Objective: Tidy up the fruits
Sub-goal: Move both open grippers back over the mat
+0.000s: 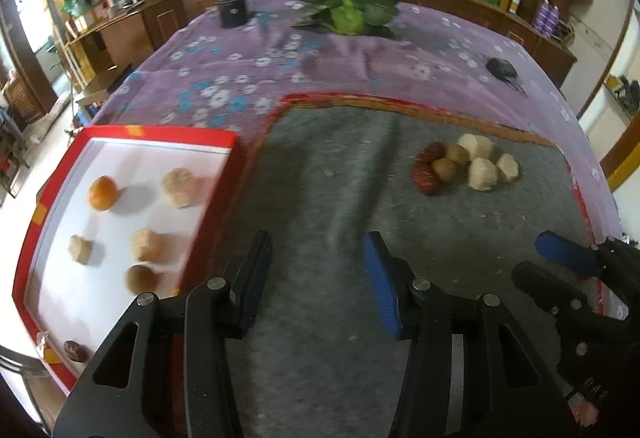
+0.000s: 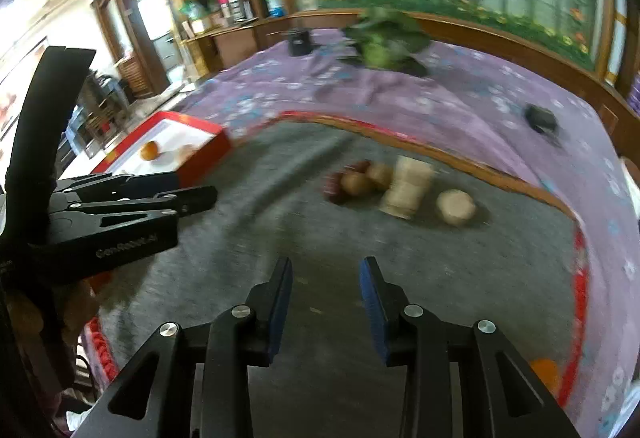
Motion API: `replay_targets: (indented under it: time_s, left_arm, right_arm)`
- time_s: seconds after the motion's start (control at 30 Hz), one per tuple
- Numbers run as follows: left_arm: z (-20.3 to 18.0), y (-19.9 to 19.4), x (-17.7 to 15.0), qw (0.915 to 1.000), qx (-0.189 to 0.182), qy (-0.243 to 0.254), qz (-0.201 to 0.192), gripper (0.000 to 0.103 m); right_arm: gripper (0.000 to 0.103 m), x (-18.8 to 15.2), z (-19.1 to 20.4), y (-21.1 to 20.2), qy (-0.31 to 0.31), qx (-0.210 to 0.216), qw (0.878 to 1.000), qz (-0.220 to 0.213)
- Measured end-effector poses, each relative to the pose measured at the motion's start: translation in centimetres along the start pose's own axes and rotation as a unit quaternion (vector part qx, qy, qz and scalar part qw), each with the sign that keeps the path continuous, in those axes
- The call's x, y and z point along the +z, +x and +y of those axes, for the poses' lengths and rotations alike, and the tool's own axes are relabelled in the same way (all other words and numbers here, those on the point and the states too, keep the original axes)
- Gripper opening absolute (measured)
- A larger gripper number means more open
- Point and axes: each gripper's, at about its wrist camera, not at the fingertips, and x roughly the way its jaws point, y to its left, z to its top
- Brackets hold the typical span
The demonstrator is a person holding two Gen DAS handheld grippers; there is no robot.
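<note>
A red box (image 1: 160, 132) with a white floor sits at the left and holds an orange (image 1: 103, 193), several pale fruits and one dark red fruit (image 1: 75, 351). A pile of fruits (image 1: 464, 166), pale, brown and dark red, lies on the grey mat (image 1: 320, 178) at the right. My left gripper (image 1: 318, 278) hovers open over the mat beside the box, nothing between its fingers. My right gripper (image 2: 326, 294) is open too, with nothing held, short of the pile of fruits (image 2: 380, 182). It also shows as the right gripper (image 1: 536, 258) in the left wrist view.
A purple flowered cloth (image 1: 320, 62) covers the table beyond the mat. On it stand leafy greens (image 1: 352, 6), a black jar (image 1: 232, 10) and a small dark object (image 1: 502, 69). An orange thing (image 2: 544, 370) lies at the mat's near right edge. Wooden shelves line the back.
</note>
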Motion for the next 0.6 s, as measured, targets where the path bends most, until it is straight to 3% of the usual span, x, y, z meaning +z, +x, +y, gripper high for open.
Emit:
replay_targets:
  time_s: [0.1,0.6]
  left_arm:
    - [-1.5,0.7,0.3,0.9999,-0.009,0.007,0.008,0.047]
    - [-5.4,4.9,2.8,0.9980,-0.039,0.033,0.038,0.047]
  right_arm:
    - [0.043,-0.7,-2.0,-0.6,0.018,-0.011,1.000,-0.002]
    - [0.043,-1.4,-6.1,0.2,0.053,0.005,0.999,0.003]
